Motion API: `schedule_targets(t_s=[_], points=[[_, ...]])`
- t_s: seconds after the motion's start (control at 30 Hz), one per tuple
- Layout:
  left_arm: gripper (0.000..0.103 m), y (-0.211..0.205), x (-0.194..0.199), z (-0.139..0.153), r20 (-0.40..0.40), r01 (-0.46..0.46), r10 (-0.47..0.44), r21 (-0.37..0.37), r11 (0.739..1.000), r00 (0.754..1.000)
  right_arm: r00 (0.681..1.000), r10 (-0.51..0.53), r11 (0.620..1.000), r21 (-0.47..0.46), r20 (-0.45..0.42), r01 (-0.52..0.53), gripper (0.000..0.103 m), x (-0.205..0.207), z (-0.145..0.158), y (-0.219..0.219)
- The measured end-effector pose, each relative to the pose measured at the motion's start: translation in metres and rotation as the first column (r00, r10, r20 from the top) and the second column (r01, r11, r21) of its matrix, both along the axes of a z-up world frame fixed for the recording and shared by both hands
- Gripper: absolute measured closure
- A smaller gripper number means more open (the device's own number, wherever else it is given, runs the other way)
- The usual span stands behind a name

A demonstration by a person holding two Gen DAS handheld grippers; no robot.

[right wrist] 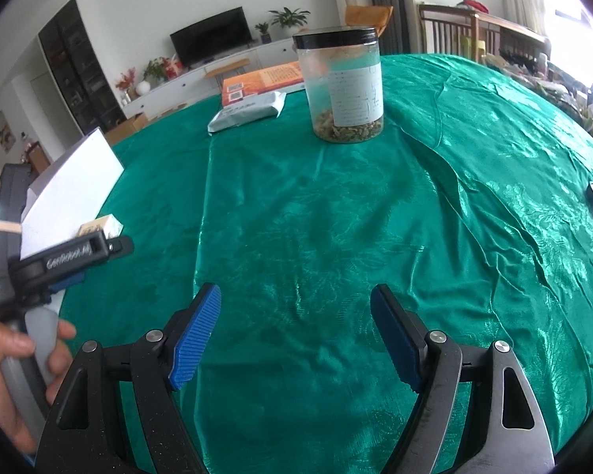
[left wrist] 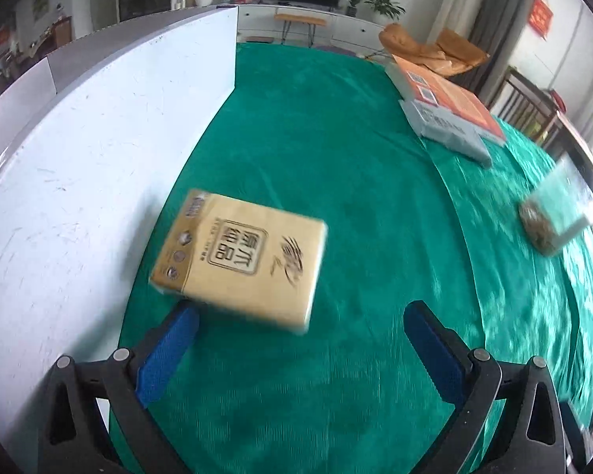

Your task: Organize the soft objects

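Tissue pack [left wrist: 239,258]: one, flat on green table [left wrist: 336,158] by white board [left wrist: 99,138], long axis slanting toward board.
White pack [right wrist: 249,112]: one, far edge.
Left gripper [left wrist: 300,316]: open, empty.
Right gripper [right wrist: 295,296]: open, empty.

Table with a shiny green cloth, a few things spread out on it

The green tablecloth [right wrist: 336,217] is wrinkled toward the right. A tan tissue pack [left wrist: 241,256] lies beside the white board [left wrist: 99,150] along the left edge. Further back there's a white soft pack [right wrist: 249,112] touching an orange box [right wrist: 265,79], and a clear jar [right wrist: 342,87] with a black lid stands upright nearby.
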State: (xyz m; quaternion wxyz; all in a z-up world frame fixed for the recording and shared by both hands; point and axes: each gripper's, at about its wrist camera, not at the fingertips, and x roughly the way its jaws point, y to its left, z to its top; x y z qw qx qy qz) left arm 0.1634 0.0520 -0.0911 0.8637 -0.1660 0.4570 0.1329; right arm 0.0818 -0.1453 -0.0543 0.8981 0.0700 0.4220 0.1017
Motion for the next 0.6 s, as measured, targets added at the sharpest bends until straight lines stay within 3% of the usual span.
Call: schedule_targets(t_s=[0.13,0.23,0.3,0.43,0.5,0.57,0.6], points=[[0.0,0.012,0.022,0.001,0.016,-0.058,0.059,-0.038,0.998,0.998,1.0,0.005,1.0,0.006,-0.003,-0.005,0.022,0.001,-0.001,0.0],[0.0,0.014,0.039,0.0,0.047,-0.046,0.047,-0.031,0.998,0.998,1.0,0.008,1.0,0.007,-0.005,-0.008,0.022,0.001,-0.001,0.001],[0.0,0.004,0.058,-0.005,0.046,0.015,-0.016,0.026,1.0,0.999,1.0,0.009,1.0,0.011,-0.009,-0.009,0.022,0.001,-0.002,0.001],[0.003,-0.027,0.068,-0.011,0.009,0.198,-0.202,0.148,0.969,0.979,1.0,0.009,1.0,0.02,-0.021,-0.008,0.022,0.003,-0.005,0.0],[0.015,-0.036,0.064,-0.009,0.009,0.213,-0.218,0.175,0.961,0.976,1.0,0.008,1.0,0.025,-0.024,-0.007,0.022,0.004,-0.006,-0.001],[0.051,-0.034,0.056,-0.003,0.011,0.178,-0.182,0.175,0.968,0.983,1.0,0.005,1.0,0.03,-0.028,-0.004,0.022,0.004,-0.006,-0.002],[0.051,-0.033,0.052,-0.001,0.007,0.176,-0.18,0.161,0.971,0.984,1.0,0.004,0.999,0.034,-0.031,-0.003,0.022,0.005,-0.007,-0.003]])
